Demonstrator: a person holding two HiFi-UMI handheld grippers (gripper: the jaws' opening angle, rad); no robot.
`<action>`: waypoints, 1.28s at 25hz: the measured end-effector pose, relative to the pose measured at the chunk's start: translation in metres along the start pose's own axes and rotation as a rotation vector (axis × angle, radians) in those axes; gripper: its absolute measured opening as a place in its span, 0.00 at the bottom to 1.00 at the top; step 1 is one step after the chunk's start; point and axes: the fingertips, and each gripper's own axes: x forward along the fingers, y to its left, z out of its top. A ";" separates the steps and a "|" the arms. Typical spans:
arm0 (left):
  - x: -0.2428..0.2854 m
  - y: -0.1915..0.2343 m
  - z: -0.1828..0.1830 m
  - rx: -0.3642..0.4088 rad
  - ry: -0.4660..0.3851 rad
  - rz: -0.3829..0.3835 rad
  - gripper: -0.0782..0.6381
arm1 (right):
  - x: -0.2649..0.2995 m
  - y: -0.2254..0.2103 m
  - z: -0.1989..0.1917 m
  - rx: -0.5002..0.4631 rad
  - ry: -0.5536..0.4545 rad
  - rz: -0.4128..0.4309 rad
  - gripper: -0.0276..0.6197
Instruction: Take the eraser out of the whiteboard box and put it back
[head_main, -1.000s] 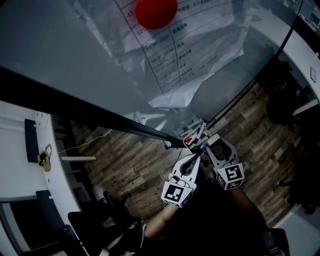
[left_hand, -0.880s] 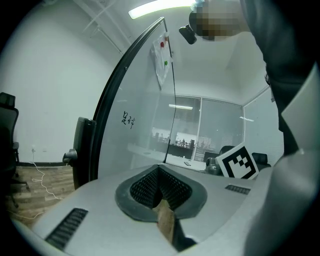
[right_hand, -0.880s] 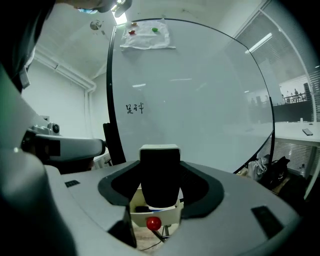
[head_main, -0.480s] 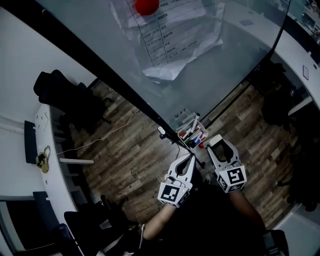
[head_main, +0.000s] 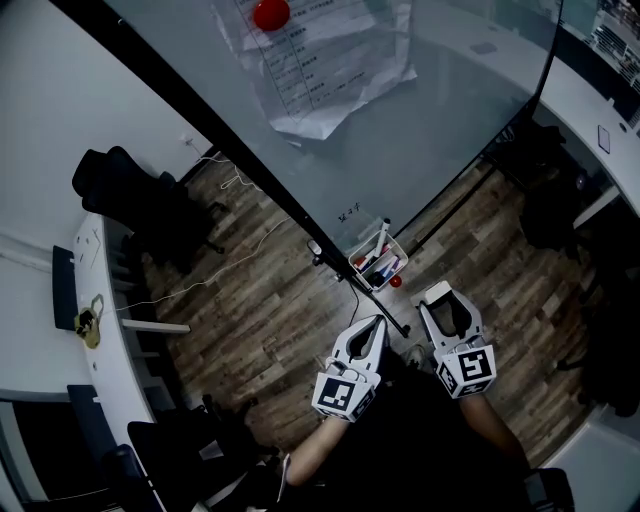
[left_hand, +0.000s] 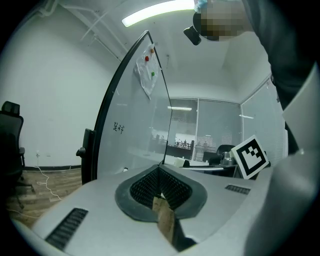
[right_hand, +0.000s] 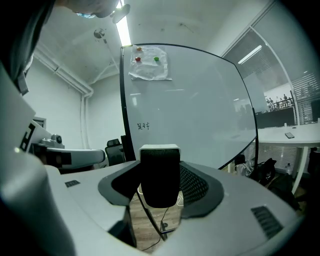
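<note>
**Eraser out of the box, held in the right gripper**

A person stands before the whiteboard (head_main: 420, 120) with a gripper in each hand. The right gripper (head_main: 443, 300) has its jaws set wide and closed on the eraser (right_hand: 160, 175), a dark block with a pale top that stands upright between the pads. The left gripper (head_main: 376, 326) has its jaws together and carries nothing. The box (head_main: 391, 270) hangs at the whiteboard's lower edge with markers in it, apart from both grippers. Seen from above, it lies ahead of the right gripper and off to its left, almost straight ahead of the left one. Returning the eraser would likely mean carrying it forward and leftward over the box's open top.
</note>
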 end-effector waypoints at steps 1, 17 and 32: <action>0.000 -0.001 0.001 -0.003 -0.002 -0.004 0.12 | -0.004 0.000 0.000 0.001 -0.003 -0.006 0.42; -0.017 0.021 0.003 0.026 -0.018 -0.098 0.12 | -0.049 0.028 -0.001 0.017 -0.031 -0.137 0.42; -0.036 0.018 -0.003 0.025 -0.011 -0.192 0.12 | -0.049 0.055 0.000 0.007 -0.059 -0.145 0.42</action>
